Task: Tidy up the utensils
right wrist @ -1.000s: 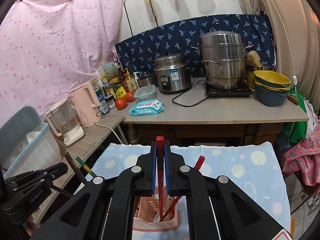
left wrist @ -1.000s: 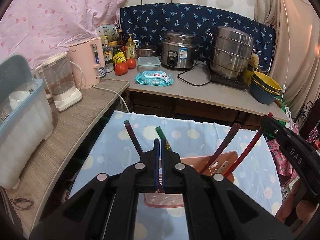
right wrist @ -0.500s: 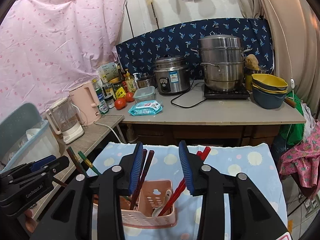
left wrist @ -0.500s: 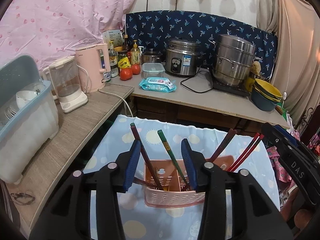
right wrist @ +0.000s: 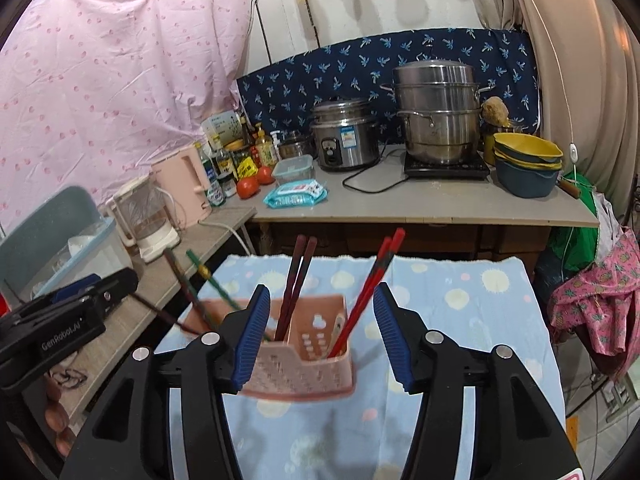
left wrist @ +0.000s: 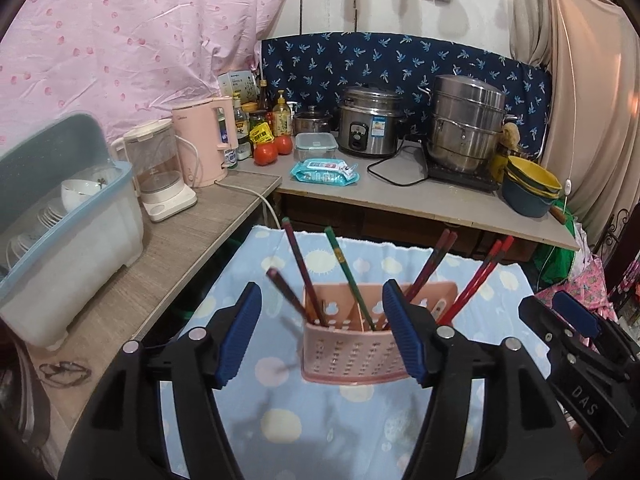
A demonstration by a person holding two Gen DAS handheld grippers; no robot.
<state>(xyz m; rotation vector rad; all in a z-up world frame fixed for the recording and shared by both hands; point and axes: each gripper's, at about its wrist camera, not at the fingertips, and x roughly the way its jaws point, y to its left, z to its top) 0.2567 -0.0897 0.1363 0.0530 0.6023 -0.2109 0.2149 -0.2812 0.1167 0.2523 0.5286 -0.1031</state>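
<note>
A pink perforated plastic utensil basket (left wrist: 356,350) stands on the blue dotted cloth (left wrist: 320,432), bristling with red chopsticks (right wrist: 366,280), dark brown ones (right wrist: 296,280) and a green one (left wrist: 348,276). The left gripper (left wrist: 320,334) and right gripper (right wrist: 318,334) hang before it, jaws opening, gripping nothing.
</note>
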